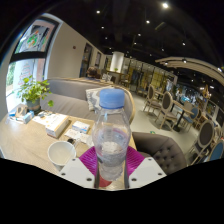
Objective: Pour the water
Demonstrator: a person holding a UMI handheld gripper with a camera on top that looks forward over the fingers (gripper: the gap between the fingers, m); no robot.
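Gripper (111, 163) w/ both pink pads clamped on a capped water bottle (111, 135), held upright above the table (25, 145), prob. so nothing spills before tipping toward the white cup (61, 153) near-left.

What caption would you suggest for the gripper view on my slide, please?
Gripper shut on a capped water bottle, held upright beside a white cup on the table.

Daylight pours through the tall window (33, 40), small recessed ceiling spotlights (165, 6) glare above, and fisheye bending curves the edges.
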